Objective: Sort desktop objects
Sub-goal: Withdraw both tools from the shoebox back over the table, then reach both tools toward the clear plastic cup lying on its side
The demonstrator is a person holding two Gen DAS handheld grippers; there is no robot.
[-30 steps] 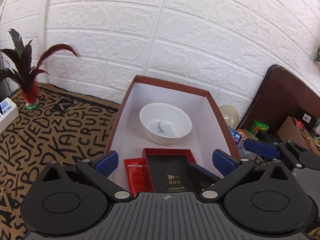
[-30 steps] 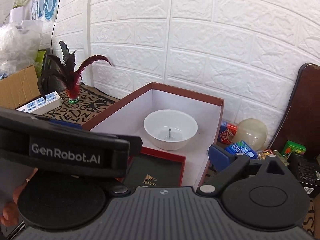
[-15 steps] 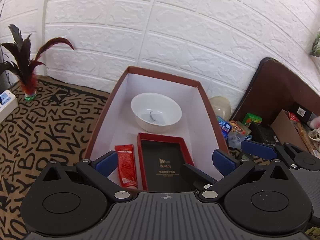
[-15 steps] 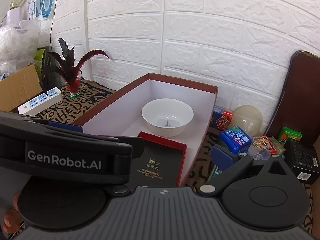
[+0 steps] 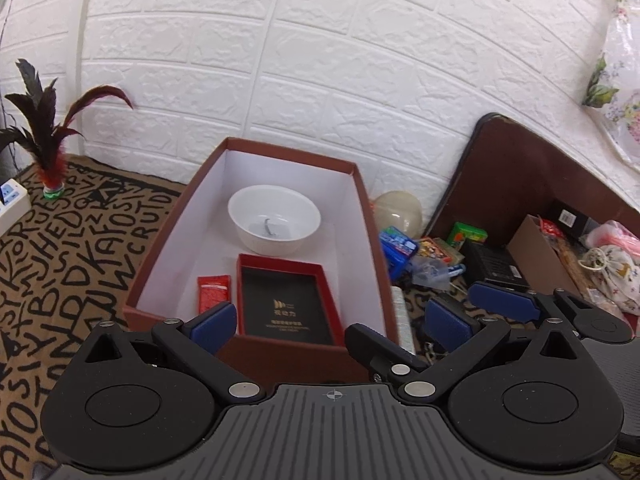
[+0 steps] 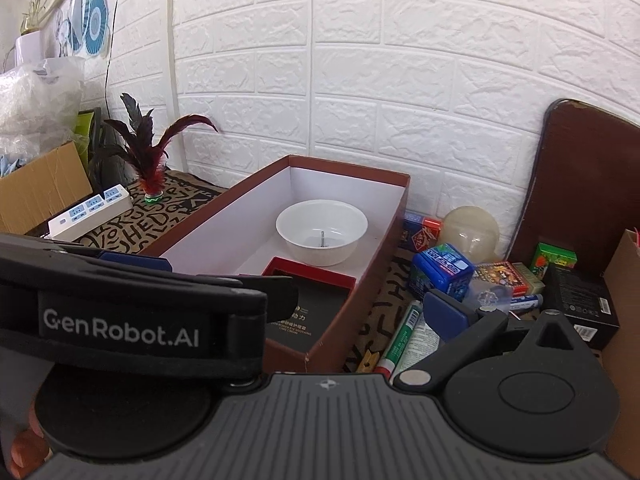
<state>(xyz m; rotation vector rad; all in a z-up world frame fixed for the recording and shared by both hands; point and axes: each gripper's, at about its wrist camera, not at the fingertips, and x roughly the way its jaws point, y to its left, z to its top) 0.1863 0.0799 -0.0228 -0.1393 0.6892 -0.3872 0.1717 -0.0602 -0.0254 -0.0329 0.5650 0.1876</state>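
Observation:
A long red-brown box (image 5: pixel 362 208) with white inside holds a white bowl (image 5: pixel 274 218) with a small metal piece in it, a red-rimmed black box (image 5: pixel 286 304) and a red sachet (image 5: pixel 213 288). My left gripper (image 5: pixel 330 320) is open and empty, above the box's near end. The box (image 6: pixel 400 200), the bowl (image 6: pixel 322 230) and the black box (image 6: pixel 310 300) also show in the right wrist view. My right gripper shows one blue fingertip (image 6: pixel 444 314) over a green-and-white tube (image 6: pixel 400 330); the left gripper's body hides its other finger. It holds nothing that I can see.
Right of the box lie a blue packet (image 6: pixel 442 270), a pale round ball (image 6: pixel 472 230), small colourful boxes (image 6: pixel 554 256), a black box (image 6: pixel 580 300) and a cardboard box (image 5: pixel 540 256). A brown board (image 6: pixel 588 176) leans on the wall. A feather shuttlecock (image 5: pixel 50 160) and a power strip (image 6: pixel 90 216) stand at left.
Both grippers have pulled back and up from the box, so more of the box and the clutter on its right shows. Nothing in the box has moved.

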